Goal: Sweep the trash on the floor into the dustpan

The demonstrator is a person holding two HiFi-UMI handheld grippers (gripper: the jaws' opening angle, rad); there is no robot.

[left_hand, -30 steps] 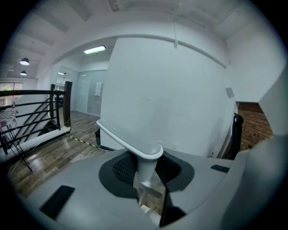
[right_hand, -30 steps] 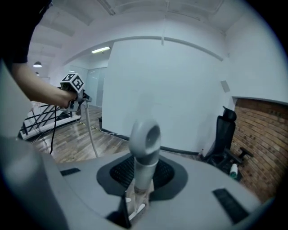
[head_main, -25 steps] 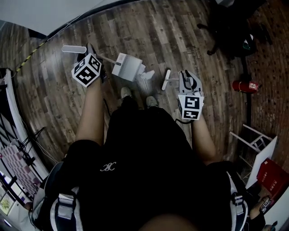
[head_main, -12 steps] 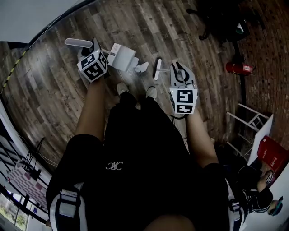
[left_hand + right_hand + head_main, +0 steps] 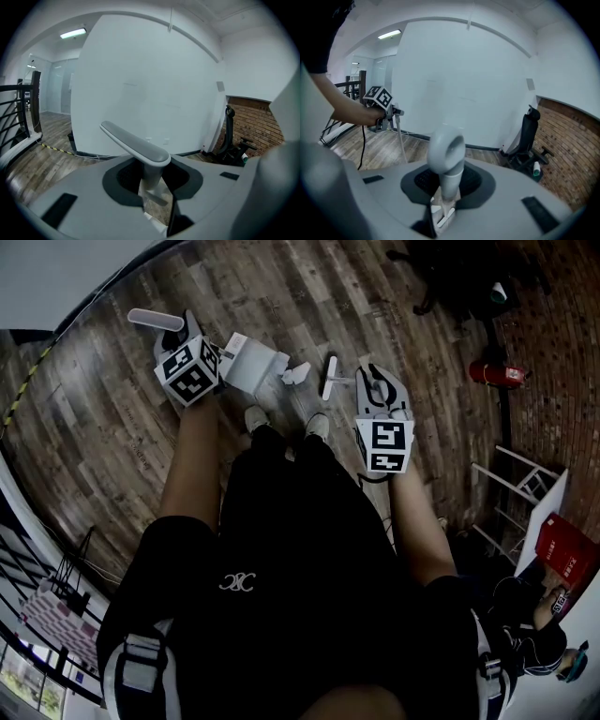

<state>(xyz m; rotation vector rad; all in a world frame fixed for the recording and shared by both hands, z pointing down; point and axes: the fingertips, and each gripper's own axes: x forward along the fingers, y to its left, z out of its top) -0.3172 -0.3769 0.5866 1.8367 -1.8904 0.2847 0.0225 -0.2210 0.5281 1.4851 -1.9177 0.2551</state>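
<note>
In the head view my left gripper [image 5: 185, 337] is shut on the pole of a white long-handled dustpan [image 5: 253, 362]. The pan rests on the wood floor just ahead of the person's shoes [image 5: 255, 416]. Its grey top grip [image 5: 136, 144] sticks up above the jaws in the left gripper view. A crumpled white paper [image 5: 298, 374] lies at the pan's right side. My right gripper [image 5: 378, 393] is shut on a white broom [image 5: 328, 379], and its head stands right of the paper. The ring-ended broom handle [image 5: 446, 152] rises between the jaws.
A red fire extinguisher [image 5: 492, 373] and a black office chair [image 5: 459, 287] stand at the right by a brick wall. A white rack [image 5: 525, 493] and a red box [image 5: 567, 559] are lower right. A white wall and yellow-black tape [image 5: 28, 385] run along the left.
The head camera has shifted. The broom head has come a little nearer to the paper and the dustpan. Both grippers have kept their hold.
</note>
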